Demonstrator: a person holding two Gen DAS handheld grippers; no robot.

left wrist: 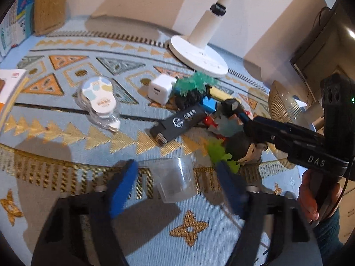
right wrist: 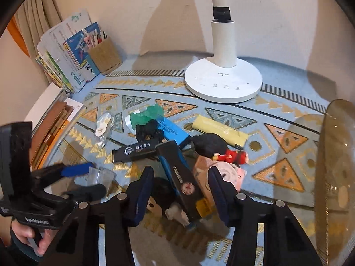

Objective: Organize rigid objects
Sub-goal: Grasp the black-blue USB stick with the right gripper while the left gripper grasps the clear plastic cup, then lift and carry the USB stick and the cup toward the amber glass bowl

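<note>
1. We are sorting a heap of small rigid things on the patterned bench (right wrist: 288, 119), and judging by the poses we are at the picking stage.
2. We are holding the left tool (left wrist: 177, 177) low, fingers apart, straddling a clear plastic cup (left wrist: 175, 179) that lies on its side, not yet clamped.
3. We are hovering the right tool (right wrist: 180, 190) with fingers apart over a black-and-blue folding tool (right wrist: 177, 170) resting on the figurines.
4. The black lighter (left wrist: 177, 122), white charger (left wrist: 160, 88) and yellow case (right wrist: 219, 130) are lying in or near the heap.
5. Next, we probably need to close on the cup squarely, gently, as thin plastic may flex or slip.
</note>
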